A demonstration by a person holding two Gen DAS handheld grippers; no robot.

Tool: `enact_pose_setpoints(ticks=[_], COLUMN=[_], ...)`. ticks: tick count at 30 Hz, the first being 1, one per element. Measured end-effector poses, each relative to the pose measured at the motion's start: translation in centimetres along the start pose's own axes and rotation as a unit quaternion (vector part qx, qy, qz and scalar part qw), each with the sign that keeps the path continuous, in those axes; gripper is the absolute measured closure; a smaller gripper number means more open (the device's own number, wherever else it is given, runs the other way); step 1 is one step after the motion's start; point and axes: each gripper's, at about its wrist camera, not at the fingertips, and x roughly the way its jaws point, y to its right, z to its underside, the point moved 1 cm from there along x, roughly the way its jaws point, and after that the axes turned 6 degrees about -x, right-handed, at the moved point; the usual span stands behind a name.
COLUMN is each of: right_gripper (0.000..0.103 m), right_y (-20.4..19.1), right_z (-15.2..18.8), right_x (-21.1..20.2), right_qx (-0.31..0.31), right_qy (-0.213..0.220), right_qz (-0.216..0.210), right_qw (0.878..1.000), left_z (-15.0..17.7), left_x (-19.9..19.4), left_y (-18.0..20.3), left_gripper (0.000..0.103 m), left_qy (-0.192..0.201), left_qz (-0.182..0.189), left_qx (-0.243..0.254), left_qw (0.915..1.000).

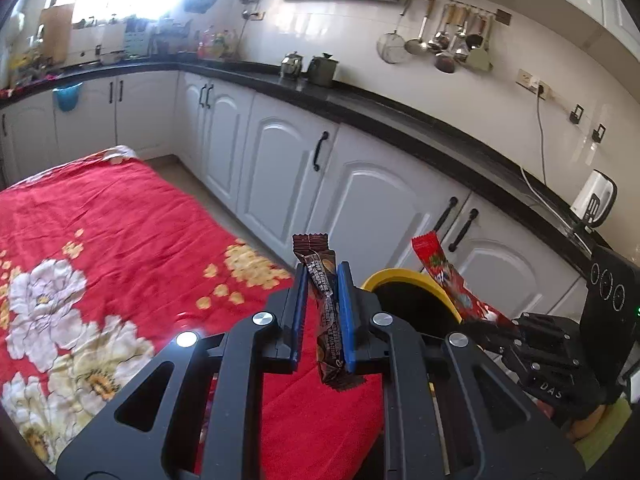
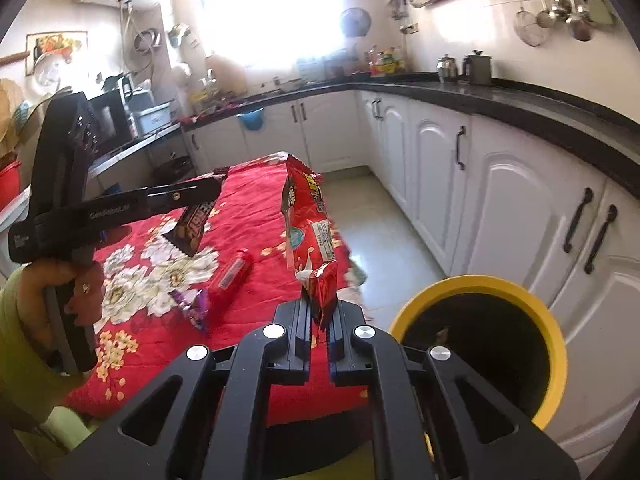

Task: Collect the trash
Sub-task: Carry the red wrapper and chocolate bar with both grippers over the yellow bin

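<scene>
Left gripper [image 1: 323, 276] pinches a brown wrapper [image 1: 326, 312] upright at lower centre; right gripper [image 2: 319, 312] pinches a red wrapper [image 2: 310, 236] beside the yellow-rimmed bin [image 2: 556, 328].

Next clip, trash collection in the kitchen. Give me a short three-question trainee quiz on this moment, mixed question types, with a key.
1. True or false: the left gripper is empty.
2. What colour is the rim of the bin?
3. Which is still lying on the red floral cloth? A) red tube B) brown wrapper C) red snack packet

Key: 1 false, it holds the brown wrapper; 2 yellow; 3 A, the right gripper holds the red snack packet.
</scene>
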Motion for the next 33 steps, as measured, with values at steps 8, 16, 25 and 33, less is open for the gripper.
enact_pose_setpoints(ticks=[8, 16, 25, 33], right_gripper=[0.097, 0.097, 0.097, 0.097], right_y=[2.8, 5.8, 9.0, 12.2], right_z=[0.0, 0.6, 2.3, 5.3], right_x=[-1.9, -3.4, -3.6, -2.2], right_qx=[0.025, 0.052, 0.083, 0.122], right_qy=[0.020, 0.031, 0.025, -0.003], right_qz=[0.024, 0.050, 0.079, 0.098], right_qw=[0.999, 0.997, 0.993, 0.988], left_z=[-0.4, -0.4, 0.9, 2.6], left_x=[1.0, 2.3, 4.8, 8.1], left_y=[3.1, 5.7, 8.6, 10.5], left_gripper=[0.093, 0.093, 0.093, 0.093], left_qy=[0.005, 0.003, -0.012, -0.037], left_qz=[0.024, 0.048, 0.071, 0.091], left_qx=[0.014, 0.024, 0.034, 0.042], left_qw=[0.9996, 0.9986, 0.9968, 0.9943])
